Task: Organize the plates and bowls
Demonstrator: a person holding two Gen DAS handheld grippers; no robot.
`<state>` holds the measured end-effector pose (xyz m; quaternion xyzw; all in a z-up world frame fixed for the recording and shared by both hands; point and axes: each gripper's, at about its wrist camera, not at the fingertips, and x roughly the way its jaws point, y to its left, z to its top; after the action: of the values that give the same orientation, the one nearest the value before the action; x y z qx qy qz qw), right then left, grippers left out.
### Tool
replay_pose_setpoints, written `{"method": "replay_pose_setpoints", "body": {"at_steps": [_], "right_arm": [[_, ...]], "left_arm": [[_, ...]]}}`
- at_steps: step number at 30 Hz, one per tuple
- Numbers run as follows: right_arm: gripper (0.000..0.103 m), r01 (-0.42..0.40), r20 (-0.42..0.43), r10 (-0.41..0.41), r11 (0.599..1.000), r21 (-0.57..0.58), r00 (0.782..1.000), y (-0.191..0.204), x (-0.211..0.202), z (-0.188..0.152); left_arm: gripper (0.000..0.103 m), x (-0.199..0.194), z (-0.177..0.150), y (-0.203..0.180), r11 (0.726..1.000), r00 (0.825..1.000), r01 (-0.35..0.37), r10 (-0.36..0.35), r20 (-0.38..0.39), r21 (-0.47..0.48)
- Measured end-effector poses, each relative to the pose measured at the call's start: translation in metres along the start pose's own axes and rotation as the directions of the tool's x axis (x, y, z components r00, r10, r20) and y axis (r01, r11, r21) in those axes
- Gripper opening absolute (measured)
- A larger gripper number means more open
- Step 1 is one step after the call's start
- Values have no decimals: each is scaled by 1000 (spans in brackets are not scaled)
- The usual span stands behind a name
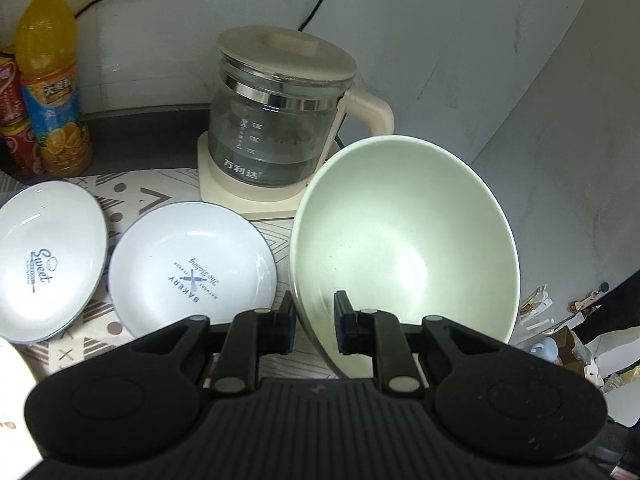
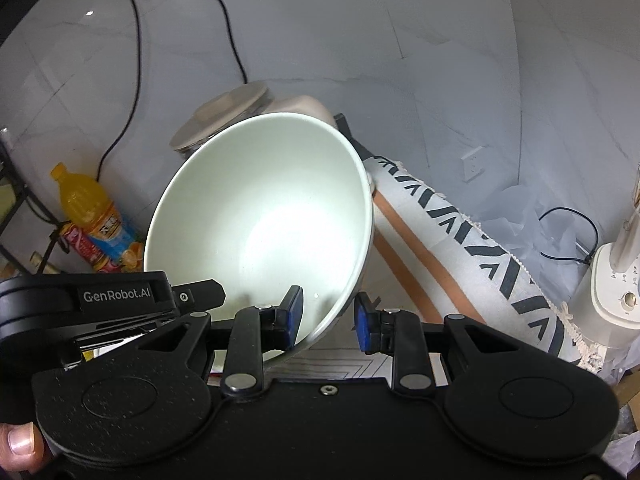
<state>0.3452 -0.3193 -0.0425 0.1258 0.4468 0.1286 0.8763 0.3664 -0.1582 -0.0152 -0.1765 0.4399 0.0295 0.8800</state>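
Note:
A large pale green bowl (image 1: 400,232) hangs tilted above the table, held at its rim from two sides. My left gripper (image 1: 316,326) is shut on the near rim, one pad inside the bowl and one outside. In the right wrist view the same bowl (image 2: 272,208) fills the middle, and my right gripper (image 2: 328,320) is shut on its lower right rim. The left gripper's body (image 2: 120,300) shows there at the bowl's left side. Two white plates lie on the patterned cloth: one marked "Sweet" (image 1: 44,256) and one marked "Bakery" (image 1: 192,268).
A glass kettle (image 1: 280,120) on a cream base stands behind the bowl by the wall. An orange juice bottle (image 1: 52,80) and a red packet (image 1: 12,120) stand at the back left. The cloth-covered table edge (image 2: 460,232) runs to the right, with a white appliance (image 2: 616,280) on the floor beyond.

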Motion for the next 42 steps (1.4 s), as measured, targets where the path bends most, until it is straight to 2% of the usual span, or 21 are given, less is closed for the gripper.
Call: {"method": "replay_pose_setpoints", "body": {"at_steps": [15,30,42], "right_arm": [[27,-70,-14,70,997,-34,997,19,-19,-28],[28,-116,-97,107,989,-87,989,39,-25,-55],[29,-121,-164,95,981,-154,982,48,-30,-79]], "left_arm": [[17,-39,-25,23,999,999,-36,38,37,-41],[17,-60,-57,54,992,997,-79,78,-16,-99],[19,-71,-80,61,986,992,-121,116,-56,-114]]}}
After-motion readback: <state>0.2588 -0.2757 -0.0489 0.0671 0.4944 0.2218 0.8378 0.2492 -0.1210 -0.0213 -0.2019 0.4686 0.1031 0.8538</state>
